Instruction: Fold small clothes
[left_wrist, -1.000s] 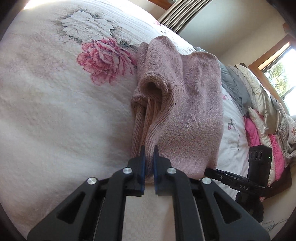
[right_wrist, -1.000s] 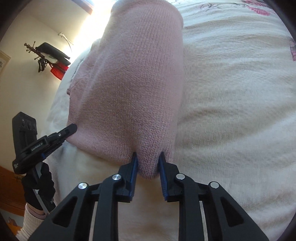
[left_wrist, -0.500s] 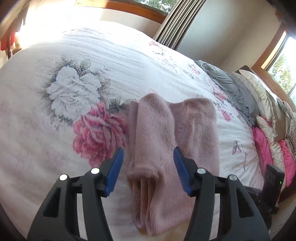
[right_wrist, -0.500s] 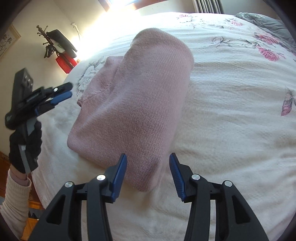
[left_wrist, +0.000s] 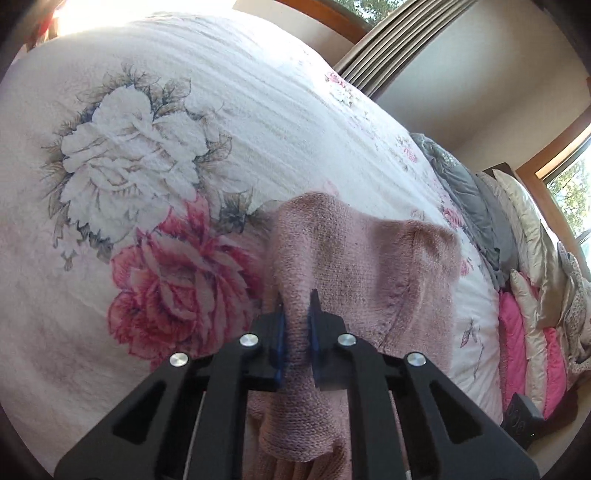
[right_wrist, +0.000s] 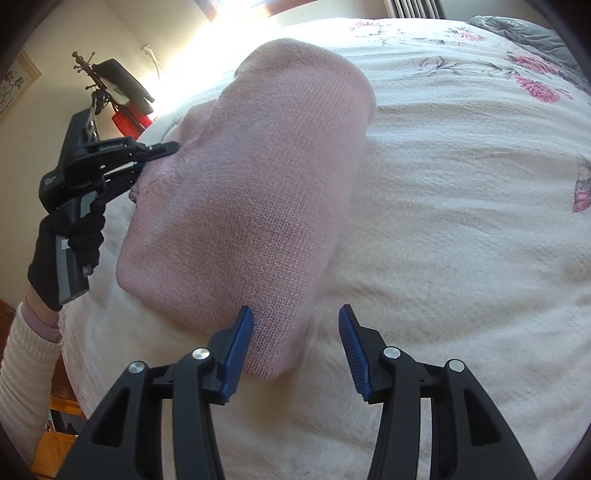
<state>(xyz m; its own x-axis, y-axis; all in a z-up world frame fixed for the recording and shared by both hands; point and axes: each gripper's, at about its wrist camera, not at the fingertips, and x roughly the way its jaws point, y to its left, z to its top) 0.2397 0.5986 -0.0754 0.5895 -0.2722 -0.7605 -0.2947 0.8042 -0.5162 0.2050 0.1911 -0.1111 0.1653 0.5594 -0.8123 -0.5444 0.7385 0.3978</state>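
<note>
A folded pink knit sweater (left_wrist: 369, 266) lies on a floral bedspread (left_wrist: 110, 147). My left gripper (left_wrist: 297, 321) is shut on a thick fold of it along its left side. In the right wrist view the same sweater (right_wrist: 266, 177) lies as a long rounded bundle. My right gripper (right_wrist: 295, 314) is open, and the sweater's near corner lies between its blue pads without being pinched. The left gripper (right_wrist: 162, 147), held by a black-gloved hand (right_wrist: 70, 236), bites the sweater's far left edge.
Pillows and pink bedding (left_wrist: 524, 332) are piled at the right of the bed beside a grey blanket (left_wrist: 465, 195). Curtains (left_wrist: 373, 55) hang behind the bed. A black stand holding a red item (right_wrist: 122, 85) is by the wall beyond the bed's left edge.
Both grippers let go of the sweater's near edge and opened. The left one has since shut again on a fold farther up. The right one stays open over the near corner.
</note>
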